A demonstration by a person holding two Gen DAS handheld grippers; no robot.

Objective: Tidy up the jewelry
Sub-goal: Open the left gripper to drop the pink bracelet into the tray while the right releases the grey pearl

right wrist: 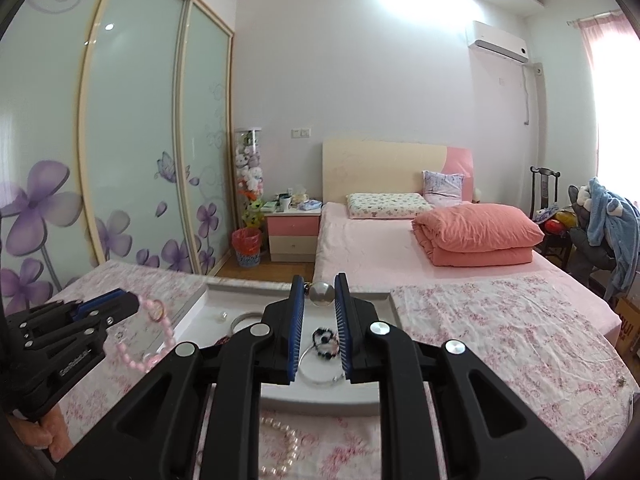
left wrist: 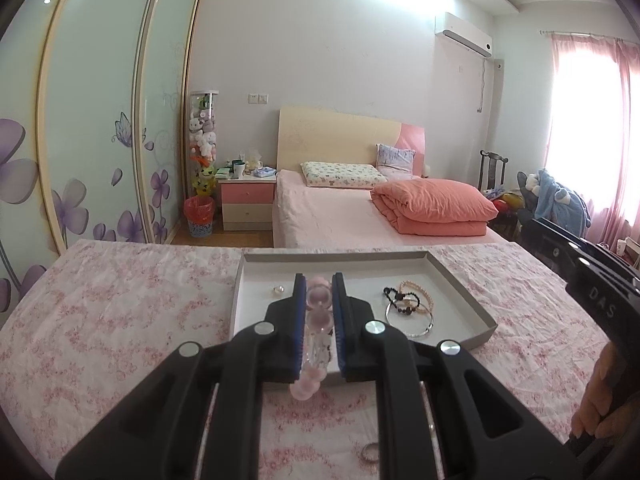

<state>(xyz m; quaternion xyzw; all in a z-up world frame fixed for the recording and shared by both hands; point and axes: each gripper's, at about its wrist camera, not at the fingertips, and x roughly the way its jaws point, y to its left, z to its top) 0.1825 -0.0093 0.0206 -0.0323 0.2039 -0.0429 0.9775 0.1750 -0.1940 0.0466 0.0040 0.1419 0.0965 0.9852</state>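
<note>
My left gripper [left wrist: 319, 280] is shut on a pink bead bracelet [left wrist: 316, 332] and holds it above the near left part of a shallow white tray [left wrist: 476, 312]. The bracelet also hangs from it in the right wrist view [right wrist: 160, 336]. In the tray lie a small ring [left wrist: 279, 289], a silver bangle [left wrist: 412, 320], a black bead bracelet [left wrist: 400, 302] and a pearl bracelet [left wrist: 420, 292]. My right gripper [right wrist: 319, 280] is shut on a round clear bead [right wrist: 322, 293] of a piece above the tray [right wrist: 320, 396].
The tray sits on a table with a pink floral cloth [left wrist: 112, 320]. A silver ring [left wrist: 370, 452] lies on the cloth near me. A pearl strand [right wrist: 284, 448] lies on the cloth below my right gripper. A bed [left wrist: 360, 216] stands beyond.
</note>
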